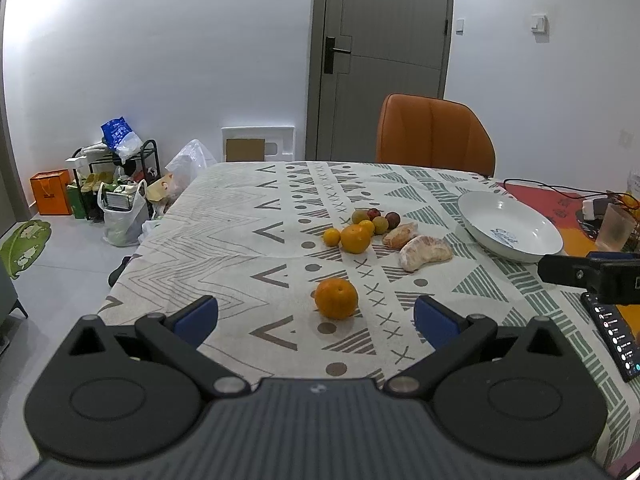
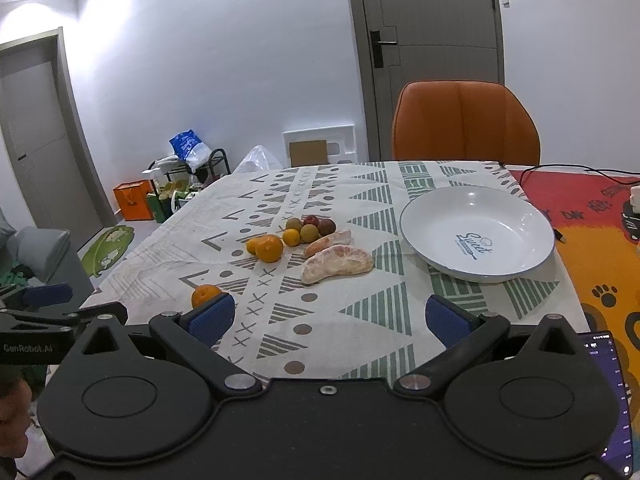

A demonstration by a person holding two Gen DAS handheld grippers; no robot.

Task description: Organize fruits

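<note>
A lone orange point(image 1: 336, 298) lies on the patterned tablecloth just ahead of my open, empty left gripper point(image 1: 316, 318); in the right wrist view it point(image 2: 205, 295) peeks past the left finger. Farther back is a cluster: oranges point(image 1: 355, 238) point(image 2: 269, 248), small round fruits point(image 1: 380, 218) point(image 2: 310, 226), and two peeled pomelo segments point(image 1: 426, 253) point(image 2: 337, 264). An empty white bowl point(image 1: 510, 226) point(image 2: 477, 232) stands to their right. My right gripper point(image 2: 330, 318) is open and empty above the cloth, short of the pomelo.
An orange chair point(image 1: 434, 136) point(image 2: 466, 122) stands behind the table. A phone point(image 1: 614, 336) point(image 2: 610, 396) lies at the right edge. A cup point(image 1: 616, 228) and cables are at the far right. Bags and a rack point(image 1: 116, 184) crowd the floor at left.
</note>
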